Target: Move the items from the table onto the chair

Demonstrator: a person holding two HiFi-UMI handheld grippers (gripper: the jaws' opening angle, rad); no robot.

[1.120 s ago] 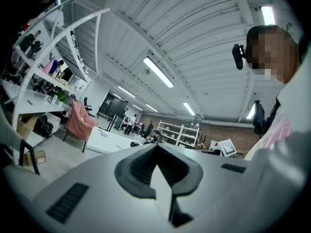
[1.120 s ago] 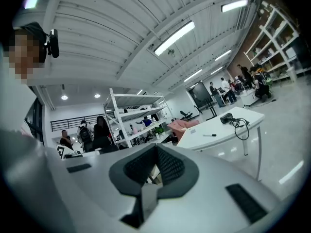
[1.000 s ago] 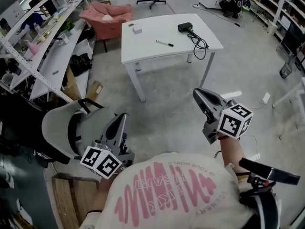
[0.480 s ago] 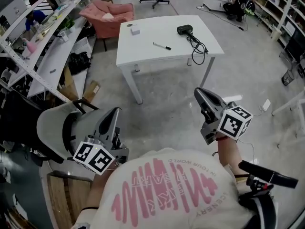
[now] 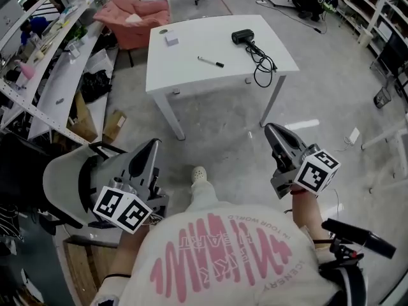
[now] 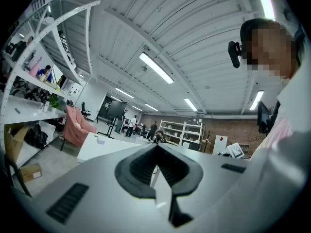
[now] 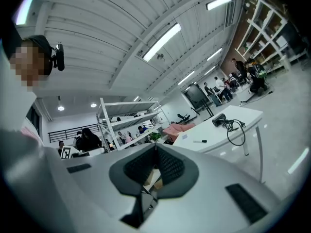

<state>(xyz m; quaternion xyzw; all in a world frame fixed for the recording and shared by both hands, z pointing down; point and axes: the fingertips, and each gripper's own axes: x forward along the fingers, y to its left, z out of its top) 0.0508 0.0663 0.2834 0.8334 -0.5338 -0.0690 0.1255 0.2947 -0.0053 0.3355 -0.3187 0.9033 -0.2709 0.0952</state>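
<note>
The black pen (image 5: 210, 62) is lying near the middle of the white worktop (image 5: 191, 75). Its long side is running across the worktop from left to right, slanting a little. The black tool (image 5: 244, 36) is sitting on the far right part of the worktop. Its cord (image 5: 262, 65) is curling toward the near right corner of the worktop and hanging over the edge there. A small white box (image 5: 171, 39) is resting near the far left corner of the worktop, with a little round thing (image 5: 163, 32) just beside it. The pink chair (image 5: 134, 14) is standing just past that far left corner. A grey chair (image 5: 70, 177) is standing well apart from the worktop, on its near left side, and I cannot tell which chair the things are meant for.

Both grippers are hanging on the near side of the worktop, well apart from it and pointing toward it. The left gripper (image 5: 153, 146) is sitting off the near left corner, so it is nearer the white box. The right gripper (image 5: 270, 130) is sitting off the near right corner, so it is nearer the black tool and cord. The black pen is lying about halfway between them.

Each gripper is pressing its two jaws together, with nothing between them. I am thinking they are needing to get much closer to the worktop and open up before picking anything
</note>
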